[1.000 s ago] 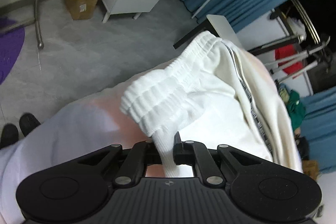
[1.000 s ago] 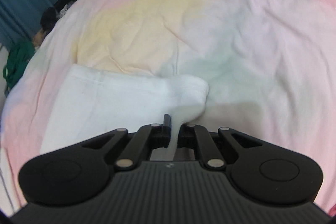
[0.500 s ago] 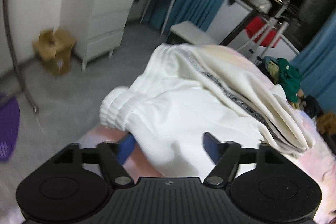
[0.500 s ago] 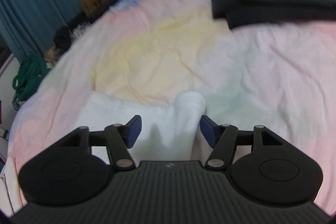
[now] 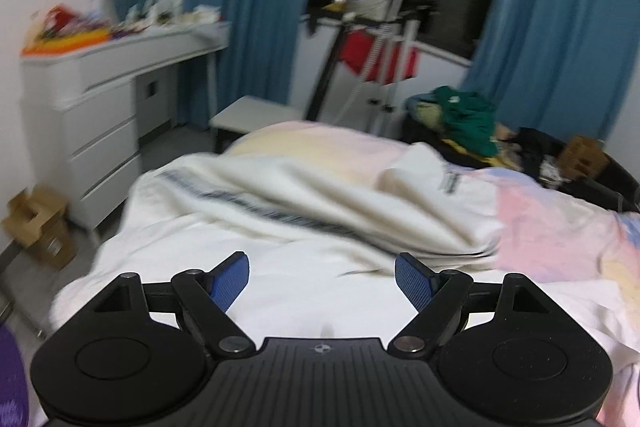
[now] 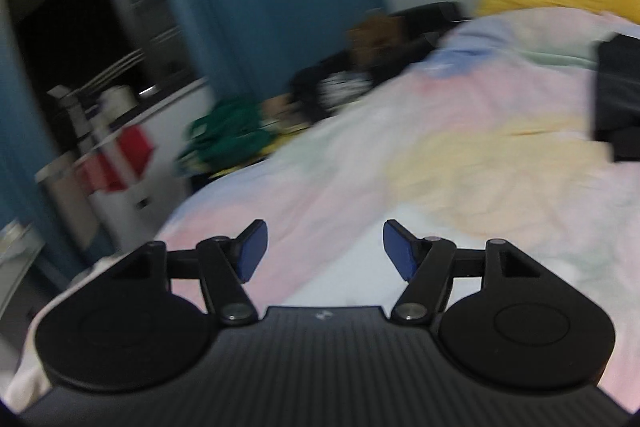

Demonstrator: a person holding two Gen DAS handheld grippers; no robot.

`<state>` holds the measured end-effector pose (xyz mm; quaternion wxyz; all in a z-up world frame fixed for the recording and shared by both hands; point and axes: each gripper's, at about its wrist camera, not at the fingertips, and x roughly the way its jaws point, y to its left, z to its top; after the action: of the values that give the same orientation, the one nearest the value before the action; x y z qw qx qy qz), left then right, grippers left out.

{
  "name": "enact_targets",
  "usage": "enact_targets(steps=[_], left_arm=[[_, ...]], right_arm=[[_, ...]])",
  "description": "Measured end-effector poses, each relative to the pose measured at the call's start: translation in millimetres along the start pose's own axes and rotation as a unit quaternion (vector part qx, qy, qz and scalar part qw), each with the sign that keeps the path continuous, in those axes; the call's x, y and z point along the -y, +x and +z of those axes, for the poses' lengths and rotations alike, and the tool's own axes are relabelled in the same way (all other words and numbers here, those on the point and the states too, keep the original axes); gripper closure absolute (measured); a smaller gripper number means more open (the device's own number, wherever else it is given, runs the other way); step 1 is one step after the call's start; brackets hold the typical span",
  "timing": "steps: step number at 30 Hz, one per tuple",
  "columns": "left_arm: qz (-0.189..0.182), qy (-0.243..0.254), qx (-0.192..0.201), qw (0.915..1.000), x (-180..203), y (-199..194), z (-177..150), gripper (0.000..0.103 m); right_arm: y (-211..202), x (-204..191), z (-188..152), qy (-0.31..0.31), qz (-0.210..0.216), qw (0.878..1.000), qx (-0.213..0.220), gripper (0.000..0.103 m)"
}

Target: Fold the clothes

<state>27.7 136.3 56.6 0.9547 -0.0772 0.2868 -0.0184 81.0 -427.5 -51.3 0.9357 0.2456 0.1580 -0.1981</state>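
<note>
The bed (image 5: 560,227), covered in a pastel sheet, is carrying the white trousers (image 5: 280,227), which are lying folded just ahead of the left gripper (image 5: 322,281). A dark side stripe carries lettering too blurred to read. Both the left and right gripper (image 6: 324,251) are holding their fingers apart, gripping nothing.
</note>
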Motion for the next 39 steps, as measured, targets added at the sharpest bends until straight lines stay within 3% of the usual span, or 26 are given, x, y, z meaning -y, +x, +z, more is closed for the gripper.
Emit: enact_targets(steps=[5, 10, 12, 16, 21, 27, 32, 34, 36, 38, 39], left_arm=[[-0.034, 0.028, 0.007, 0.999, 66.1, 20.6, 0.9, 0.021], [-0.044, 0.083, 0.021, 0.9954, 120.0, 47.9, -10.0, 0.021], [-0.045, 0.089, 0.024, 0.9947, 127.9, 59.7, -16.5, 0.021], [-0.047, 0.087, 0.022, 0.9949, 130.5, 83.5, -30.8, 0.021], [-0.035, 0.088, 0.016, 0.9954, 113.3, 106.0, -43.2, 0.021], [-0.039, 0.073, -0.01, 0.9965, 85.9, 139.8, -48.4, 0.021], [-0.041, 0.079, -0.024, 0.9958, 79.6, 175.5, -52.8, 0.021], [-0.041, 0.078, -0.023, 0.9958, 76.9, 188.3, -54.3, 0.021], [-0.043, 0.071, -0.018, 0.9964, 69.9, 199.5, -54.6, 0.021], [-0.045, 0.066, -0.009, 0.9968, 64.3, 209.4, -52.8, 0.021], [-0.046, 0.064, -0.005, 0.9969, 61.8, 213.7, -51.7, 0.021]], right_arm=[[4.9, -29.7, -10.7, -0.035, 0.083, 0.995, -0.042, 0.037], [2.1, -37.9, -18.5, 0.017, 0.147, 0.987, -0.06, 0.035], [2.5, -44.6, -29.3, 0.03, 0.166, 0.984, -0.066, 0.035], [6.0, -76.1, -53.3, -0.006, 0.187, 0.979, -0.077, 0.035], [45.7, -119.9, -59.4, -0.04, 0.233, 0.962, -0.135, 0.036], [141.5, -165.6, -50.1, -0.038, 0.231, 0.953, -0.19, 0.04], [227.4, -198.7, -64.4, -0.044, 0.178, 0.961, -0.207, 0.042], [237.8, -202.5, -61.5, -0.049, 0.17, 0.965, -0.195, 0.045], [244.2, -205.5, -57.3, -0.053, 0.164, 0.968, -0.181, 0.054], [250.5, -208.5, -53.2, -0.058, 0.157, 0.972, -0.168, 0.078], [253.7, -210.0, -51.1, -0.06, 0.154, 0.973, -0.161, 0.086]])
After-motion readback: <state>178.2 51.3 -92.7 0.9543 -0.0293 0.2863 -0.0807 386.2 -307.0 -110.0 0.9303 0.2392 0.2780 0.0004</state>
